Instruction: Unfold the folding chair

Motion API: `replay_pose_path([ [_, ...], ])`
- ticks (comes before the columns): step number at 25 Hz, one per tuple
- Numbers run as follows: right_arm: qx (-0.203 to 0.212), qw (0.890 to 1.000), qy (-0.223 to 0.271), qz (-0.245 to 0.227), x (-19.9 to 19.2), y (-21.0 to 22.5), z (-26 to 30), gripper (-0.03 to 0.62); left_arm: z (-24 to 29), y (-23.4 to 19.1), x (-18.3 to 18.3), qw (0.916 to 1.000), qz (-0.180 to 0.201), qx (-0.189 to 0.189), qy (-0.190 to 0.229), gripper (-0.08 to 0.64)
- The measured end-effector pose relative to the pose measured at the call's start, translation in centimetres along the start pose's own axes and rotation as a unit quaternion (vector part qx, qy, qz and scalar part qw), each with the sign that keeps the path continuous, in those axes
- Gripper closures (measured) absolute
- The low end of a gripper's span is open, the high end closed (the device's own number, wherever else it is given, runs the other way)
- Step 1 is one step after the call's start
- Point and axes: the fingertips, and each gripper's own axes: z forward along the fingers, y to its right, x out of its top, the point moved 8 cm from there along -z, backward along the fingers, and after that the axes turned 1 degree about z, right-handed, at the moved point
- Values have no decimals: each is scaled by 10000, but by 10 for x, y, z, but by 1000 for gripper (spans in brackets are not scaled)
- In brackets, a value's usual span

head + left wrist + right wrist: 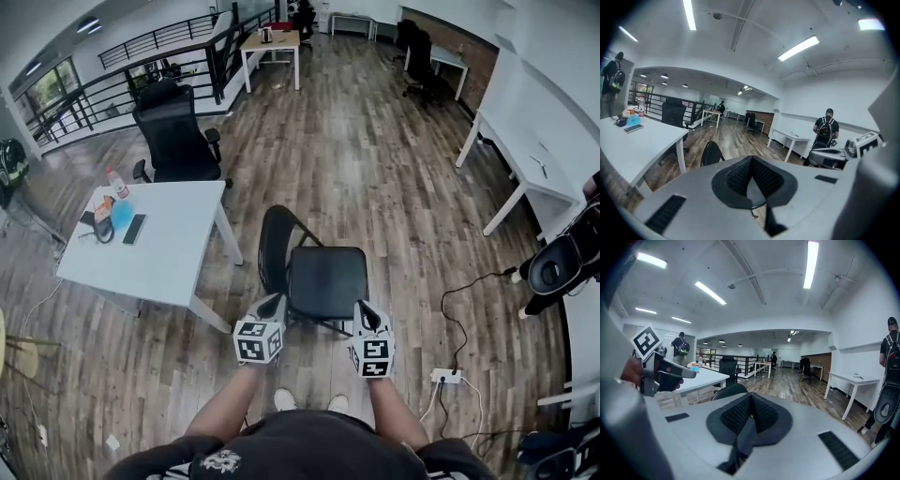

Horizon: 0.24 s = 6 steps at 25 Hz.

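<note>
The black folding chair stands opened out on the wood floor, its seat flat and its round backrest upright on the left. Both grippers hover just off the seat's near edge. My left gripper is shut and empty near the seat's left front corner. By the right front corner, my right gripper is likewise shut with nothing in it. In the left gripper view the closed jaws point past the backrest. The right gripper view shows shut jaws and the backrest beyond.
A white table with a phone, bottle and small items stands left of the chair, a black office chair behind it. A power strip and cable lie at the right. White desks line the right wall. A person with a backpack stands there.
</note>
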Motion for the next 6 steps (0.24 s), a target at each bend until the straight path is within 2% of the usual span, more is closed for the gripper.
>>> replay_pose_path([
  [6, -16, 9998, 150, -111, 6, 12, 1, 577, 3, 17, 3, 9999, 45, 63, 147, 554],
])
